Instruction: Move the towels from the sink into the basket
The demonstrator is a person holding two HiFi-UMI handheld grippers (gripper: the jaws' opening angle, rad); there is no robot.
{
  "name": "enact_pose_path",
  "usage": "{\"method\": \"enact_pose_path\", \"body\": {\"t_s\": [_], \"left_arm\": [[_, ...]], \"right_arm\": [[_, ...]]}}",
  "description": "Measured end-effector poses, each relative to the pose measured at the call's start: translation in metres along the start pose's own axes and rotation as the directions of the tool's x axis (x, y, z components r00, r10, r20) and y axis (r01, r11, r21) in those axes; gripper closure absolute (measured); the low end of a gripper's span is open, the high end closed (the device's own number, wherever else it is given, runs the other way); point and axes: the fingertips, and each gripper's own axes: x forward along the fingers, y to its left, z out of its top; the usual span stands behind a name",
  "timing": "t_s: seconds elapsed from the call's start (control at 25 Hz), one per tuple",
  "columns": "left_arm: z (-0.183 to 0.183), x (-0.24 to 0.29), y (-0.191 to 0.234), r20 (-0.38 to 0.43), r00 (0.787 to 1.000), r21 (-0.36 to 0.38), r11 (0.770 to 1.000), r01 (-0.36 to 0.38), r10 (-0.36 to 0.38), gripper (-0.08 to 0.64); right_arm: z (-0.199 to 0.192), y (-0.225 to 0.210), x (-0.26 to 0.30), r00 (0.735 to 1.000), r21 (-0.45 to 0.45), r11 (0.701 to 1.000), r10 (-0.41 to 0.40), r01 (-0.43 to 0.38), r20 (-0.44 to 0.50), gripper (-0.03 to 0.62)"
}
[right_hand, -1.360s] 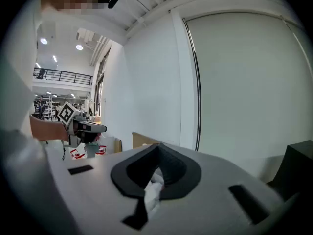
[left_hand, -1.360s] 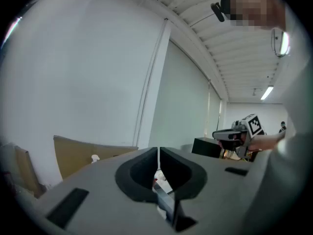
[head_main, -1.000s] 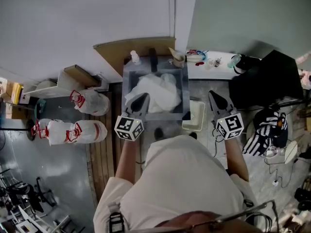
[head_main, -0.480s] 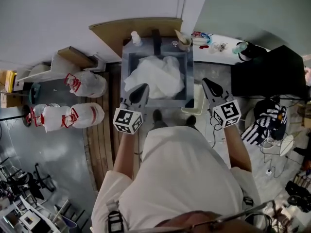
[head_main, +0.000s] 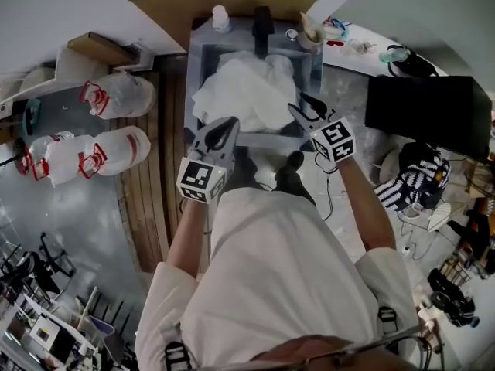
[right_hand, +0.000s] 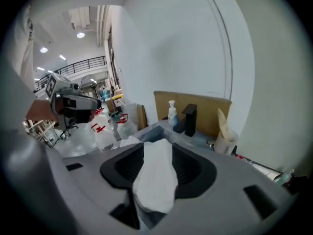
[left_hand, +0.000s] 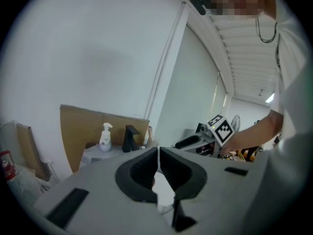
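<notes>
Left tongs (head_main: pixel 231 122) are clenched empty; right tongs (head_main: pixel 300 103) have just been opening, towels (head_main: pixel 241 91) showing between them ungripped.

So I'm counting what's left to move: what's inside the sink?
A heap of white towels fills the sink. How many towels there are cannot be told, and the heap covers the sink's bottom and anything lying under it.

Towels (head_main: pixel 244 91) hide the sink's (head_main: pixel 199 60) bottom; the right gripper (head_main: pixel 298 101) covers its near right corner; countertop clutter (head_main: pixel 352 45) is too small to tell.
</notes>
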Motion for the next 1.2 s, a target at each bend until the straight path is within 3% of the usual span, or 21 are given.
{"method": "enact_pose_path", "body": {"t_s": [0.2,0.4,0.56,0.72,0.8,0.88,0.92,1.04,1.2], "left_arm": [[-0.031,0.007,0.020,-0.028,0.999,0.000,1.000,0.020,-0.020,0.543],[-0.051,0.010,0.036,-0.050,0.998,-0.020,0.999,0.035,-0.036,0.543],[-0.066,0.012,0.051,-0.063,0.997,-0.042,0.999,0.030,-0.033,0.543],[-0.078,0.009,0.060,-0.074,0.997,-0.070,0.997,0.021,-0.027,0.543],[-0.084,0.007,0.064,-0.081,0.996,-0.080,0.997,0.016,-0.022,0.543],[-0.090,0.005,0.067,-0.088,0.996,-0.089,0.996,0.009,-0.017,0.543],[-0.093,0.005,0.068,-0.091,0.996,-0.091,0.996,0.007,-0.015,0.543],[-0.094,0.003,0.066,-0.094,0.996,-0.092,0.996,0.004,-0.012,0.543],[-0.089,0.000,0.060,-0.087,0.996,-0.088,0.996,0.009,-0.017,0.543]], "right_arm": [[-0.053,0.001,0.082,0.985,0.014,0.999,0.051,-0.050,-0.165,0.318],[-0.092,0.003,0.140,0.952,-0.013,0.995,0.087,-0.095,-0.292,0.237],[-0.127,-0.002,0.176,0.902,-0.052,0.990,0.095,-0.128,-0.420,0.149],[-0.155,-0.001,0.194,0.846,-0.106,0.981,0.081,-0.160,-0.528,0.130],[-0.162,-0.001,0.199,0.825,-0.157,0.974,0.049,-0.165,-0.563,0.176],[-0.165,-0.001,0.201,0.816,-0.204,0.965,0.017,-0.165,-0.578,0.308],[-0.165,0.000,0.201,0.817,-0.217,0.963,0.007,-0.161,-0.577,0.344],[-0.160,0.001,0.195,0.834,-0.227,0.965,-0.017,-0.130,-0.551,0.469],[-0.140,-0.009,0.173,0.875,-0.209,0.977,-0.063,-0.045,-0.480,0.511]]}}
